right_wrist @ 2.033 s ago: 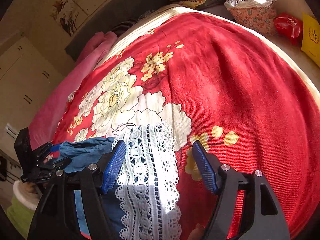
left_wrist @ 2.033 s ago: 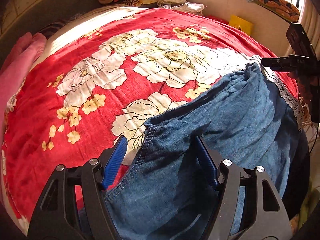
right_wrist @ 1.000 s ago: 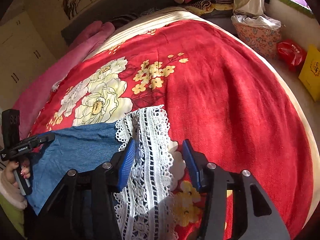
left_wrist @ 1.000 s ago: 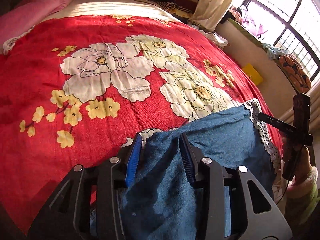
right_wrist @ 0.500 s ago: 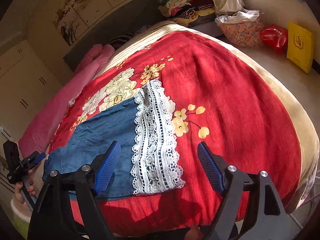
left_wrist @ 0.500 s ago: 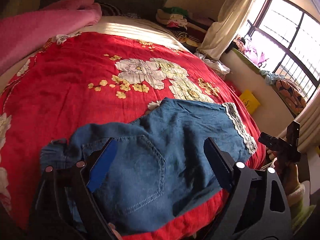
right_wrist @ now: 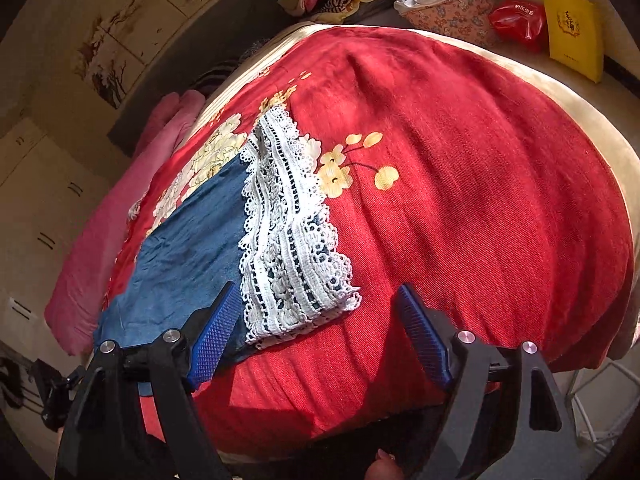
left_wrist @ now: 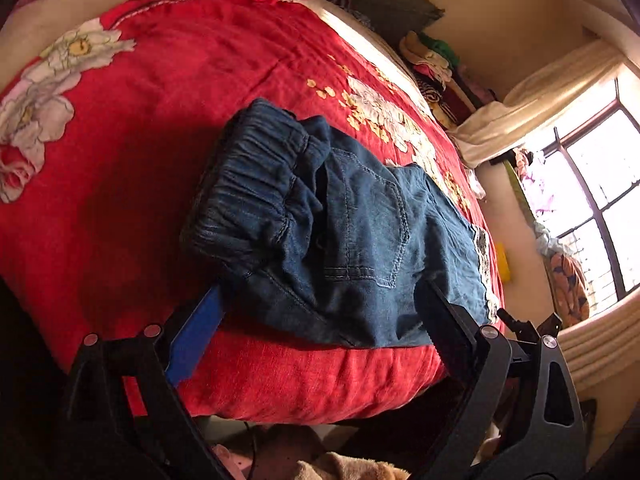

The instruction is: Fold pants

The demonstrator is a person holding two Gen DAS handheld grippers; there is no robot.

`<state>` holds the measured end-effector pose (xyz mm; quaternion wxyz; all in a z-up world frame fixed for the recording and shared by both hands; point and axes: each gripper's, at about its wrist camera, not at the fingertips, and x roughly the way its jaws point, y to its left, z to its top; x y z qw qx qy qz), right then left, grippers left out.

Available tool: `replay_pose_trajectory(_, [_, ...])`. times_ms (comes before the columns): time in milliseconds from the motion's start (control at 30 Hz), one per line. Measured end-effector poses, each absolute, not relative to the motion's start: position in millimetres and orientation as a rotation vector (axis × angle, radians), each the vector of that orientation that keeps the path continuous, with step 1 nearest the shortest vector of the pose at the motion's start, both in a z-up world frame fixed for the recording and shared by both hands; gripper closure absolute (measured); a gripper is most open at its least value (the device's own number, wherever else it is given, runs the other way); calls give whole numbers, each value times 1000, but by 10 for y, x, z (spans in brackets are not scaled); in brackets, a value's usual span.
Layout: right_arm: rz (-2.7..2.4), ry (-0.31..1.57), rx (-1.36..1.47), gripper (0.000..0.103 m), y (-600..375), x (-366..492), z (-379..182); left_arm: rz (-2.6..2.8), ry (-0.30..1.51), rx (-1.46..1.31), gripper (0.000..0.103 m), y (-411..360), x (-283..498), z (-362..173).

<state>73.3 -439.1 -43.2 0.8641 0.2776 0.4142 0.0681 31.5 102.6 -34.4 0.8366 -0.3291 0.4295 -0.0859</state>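
Note:
Blue denim pants (left_wrist: 340, 232) lie across the near edge of a bed with a red flowered blanket (left_wrist: 160, 80). Their gathered elastic waistband (left_wrist: 248, 192) is at the left end, bunched up. A white lace hem (right_wrist: 292, 240) is at the right end, lying flat on the blanket (right_wrist: 460, 200). My left gripper (left_wrist: 320, 336) is open and empty, just short of the waist end. My right gripper (right_wrist: 320, 332) is open and empty, just short of the lace hem. The denim leg (right_wrist: 188, 248) runs left from the lace.
A pink quilt (right_wrist: 104, 240) lies along the bed's far side. Folded clothes (left_wrist: 432, 60) are stacked past the bed's head. A yellow bag (right_wrist: 572, 32) and a red bag (right_wrist: 520, 20) sit on the floor beyond the bed. A window (left_wrist: 592, 200) is at the right.
Both grippers were shut on the pants a second ago; they opened, let go and pulled back off the bed edge. The pants now lie on the blanket.

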Motion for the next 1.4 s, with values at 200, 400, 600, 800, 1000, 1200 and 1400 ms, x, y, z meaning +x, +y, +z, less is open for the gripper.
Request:
replay_pose_trajectory(200, [165, 865, 591, 40, -4323, 716, -427, -165, 934, -706, 33, 857, 491, -515])
replay_pose_trajectory(400, [199, 860, 613, 79, -4285, 785, -447, -140, 898, -746, 88, 920, 653, -514])
replay_pose_trajectory(600, [168, 814, 538, 82, -4346, 651, -287, -120, 875, -624, 89, 911, 534, -410])
replay_pose_trajectory(800, [143, 869, 520, 77, -4311, 635, -497, -103, 899, -653, 69, 1009, 502, -561])
replay_pose_trajectory(1000, [89, 846, 434, 62, -4356, 550, -308, -101, 897, -638, 62, 1075, 424, -400])
replay_pose_trajectory(1200, [13, 790, 337, 55, -4390, 374, -48, 9, 830, -543, 57, 1186, 173, -108])
replay_pose_trajectory(1400, [65, 731, 240, 44, -4078, 300, 200, 71, 731, -368, 41, 1045, 31, 390])
